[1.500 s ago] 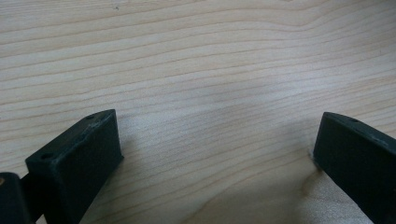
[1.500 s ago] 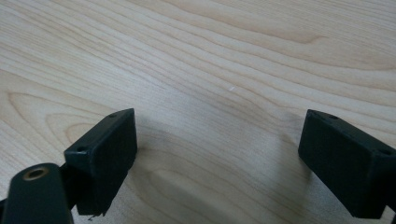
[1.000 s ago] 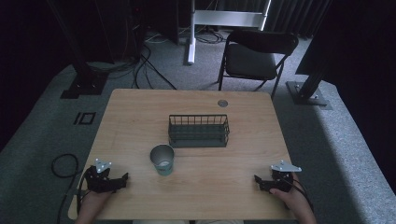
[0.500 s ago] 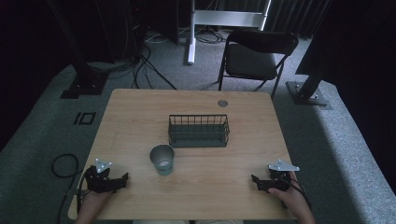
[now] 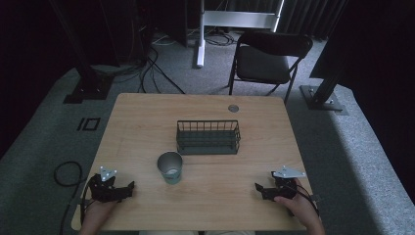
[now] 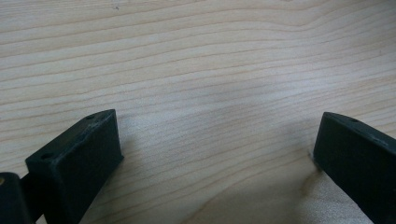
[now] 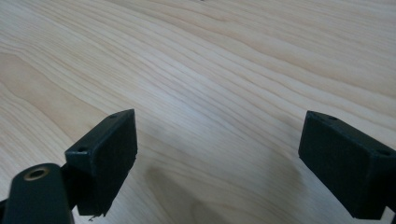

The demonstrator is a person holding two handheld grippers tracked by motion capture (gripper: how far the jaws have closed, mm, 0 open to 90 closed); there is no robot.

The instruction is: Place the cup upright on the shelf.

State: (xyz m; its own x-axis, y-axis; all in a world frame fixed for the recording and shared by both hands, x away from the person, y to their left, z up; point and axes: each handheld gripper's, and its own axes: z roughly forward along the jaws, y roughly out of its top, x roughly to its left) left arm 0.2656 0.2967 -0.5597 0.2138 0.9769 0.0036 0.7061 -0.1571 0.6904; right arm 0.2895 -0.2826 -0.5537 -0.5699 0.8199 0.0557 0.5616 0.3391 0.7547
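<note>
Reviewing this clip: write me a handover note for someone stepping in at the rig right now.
Left hand-held gripper: open, holding nothing, low over the near left corner of the table.
Right hand-held gripper: open, holding nothing, low at the near right edge.
Cup: upright, near the table's middle, closer to the left gripper, just in front of the wire basket. What the basket holds cannot be made out.
Done: nothing gripped so far.
Left: probably grasp the cup and move it, perhaps to the basket.

Surface [image 5: 147, 127]: pale wood grain. Wire basket [image 5: 208, 137]: dark green-grey. Cup [image 5: 170, 167]: grey-green. Chair [image 5: 266, 56]: black.
</note>
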